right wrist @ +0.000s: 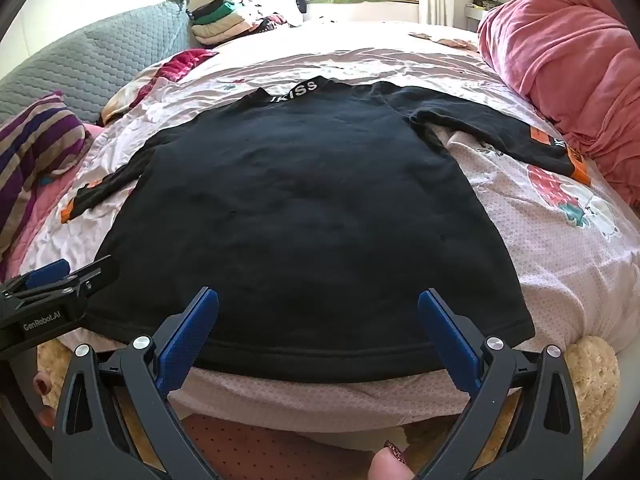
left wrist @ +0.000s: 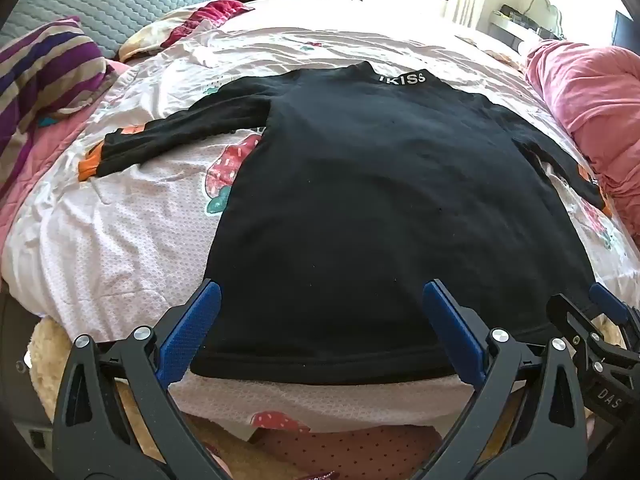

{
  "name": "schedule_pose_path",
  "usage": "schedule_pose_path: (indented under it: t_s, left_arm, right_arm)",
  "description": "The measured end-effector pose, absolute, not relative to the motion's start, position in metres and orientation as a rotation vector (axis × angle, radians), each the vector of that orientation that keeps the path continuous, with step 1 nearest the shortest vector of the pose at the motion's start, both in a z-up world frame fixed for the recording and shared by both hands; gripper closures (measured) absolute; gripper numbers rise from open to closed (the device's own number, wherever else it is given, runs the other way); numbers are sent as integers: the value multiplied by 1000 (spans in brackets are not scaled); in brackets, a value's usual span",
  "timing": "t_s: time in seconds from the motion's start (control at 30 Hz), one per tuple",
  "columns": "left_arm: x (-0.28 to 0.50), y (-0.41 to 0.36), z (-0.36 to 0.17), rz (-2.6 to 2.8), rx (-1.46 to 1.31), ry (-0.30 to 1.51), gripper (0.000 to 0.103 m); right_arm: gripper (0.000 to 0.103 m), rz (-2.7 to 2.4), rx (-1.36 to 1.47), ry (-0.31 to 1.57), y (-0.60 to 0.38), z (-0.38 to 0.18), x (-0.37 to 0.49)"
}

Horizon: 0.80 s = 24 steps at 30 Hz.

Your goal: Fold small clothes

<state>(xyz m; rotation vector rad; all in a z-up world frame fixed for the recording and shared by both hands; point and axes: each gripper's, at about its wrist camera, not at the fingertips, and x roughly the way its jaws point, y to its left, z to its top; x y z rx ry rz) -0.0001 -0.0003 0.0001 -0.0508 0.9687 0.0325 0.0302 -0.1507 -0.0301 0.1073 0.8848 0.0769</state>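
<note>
A small black long-sleeved top with white letters on the collar and orange cuffs lies flat on the bed, both sleeves spread out, hem toward me. It also shows in the right wrist view. My left gripper is open and empty, hovering over the hem's left half. My right gripper is open and empty over the hem's right half. Each gripper shows at the edge of the other's view.
The bed has a pink strawberry-print sheet. A pink quilt is bunched at the right, a striped pillow at the left. Folded clothes are stacked at the far side. A fluffy rug lies below the bed edge.
</note>
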Motion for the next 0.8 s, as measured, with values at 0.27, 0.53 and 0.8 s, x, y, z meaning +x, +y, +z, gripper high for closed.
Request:
schedule_pose_path:
  t_s: [0.27, 0.53, 0.8]
  left_arm:
    - [4, -2, -1, 30, -46, 962, 8]
    - [2, -4, 4, 32, -49, 962, 8]
    - [1, -4, 1, 36, -46, 961, 8]
  right_arm:
    - [4, 80, 109, 884, -150, -30, 30]
    - [4, 85, 109, 886, -152, -32, 29]
    - [4, 87, 106, 887, -148, -33, 30]
